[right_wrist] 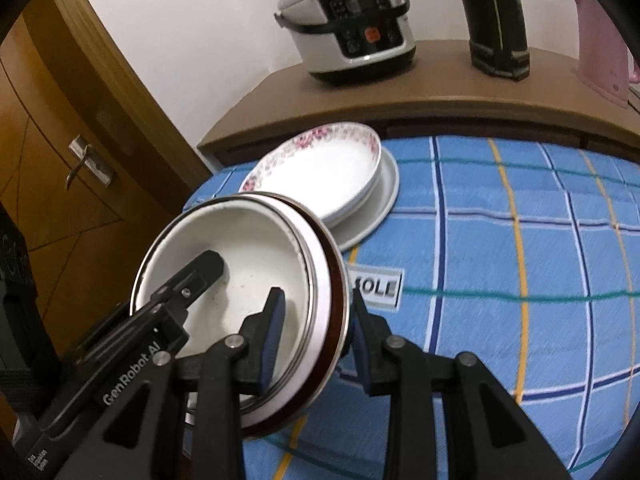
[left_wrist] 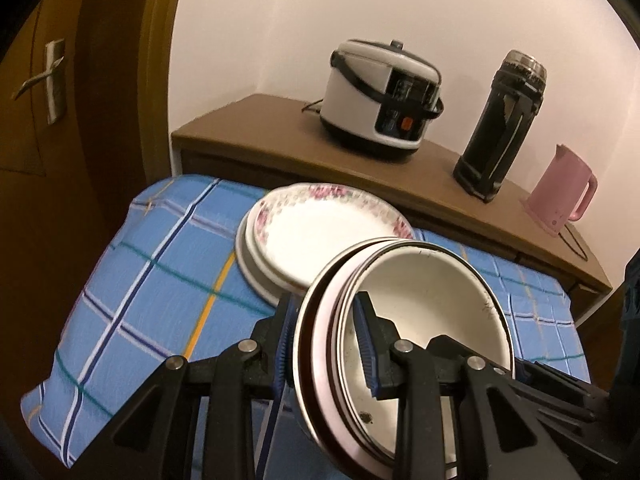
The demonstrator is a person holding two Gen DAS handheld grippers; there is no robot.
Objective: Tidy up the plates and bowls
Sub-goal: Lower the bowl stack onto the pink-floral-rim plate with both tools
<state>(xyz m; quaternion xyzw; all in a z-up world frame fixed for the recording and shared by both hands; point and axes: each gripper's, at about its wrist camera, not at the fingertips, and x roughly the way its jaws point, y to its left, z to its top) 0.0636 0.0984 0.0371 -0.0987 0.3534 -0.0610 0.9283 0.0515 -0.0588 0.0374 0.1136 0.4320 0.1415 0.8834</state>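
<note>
1. The left tongs [left_wrist: 326, 344] are clamped on the near rim of a stack of nested bowls [left_wrist: 432, 300], one blue pad outside the wall, one inside; the stack is tilted, above the blue checked cloth [left_wrist: 132, 280].
2. The right tongs [right_wrist: 316, 336] grip the opposite rim of the same stack in the same way.
3. A flowered plate [left_wrist: 320, 232] sits on a plain white plate [right_wrist: 384, 192] on the cloth, just behind the bowls.
4. Beyond, a brown counter [left_wrist: 248, 120] carries a rice cooker [left_wrist: 380, 96], a dark flask [left_wrist: 500, 128] and a pink kettle [left_wrist: 560, 192]; a wooden door [left_wrist: 60, 140] stands at the left.
</note>
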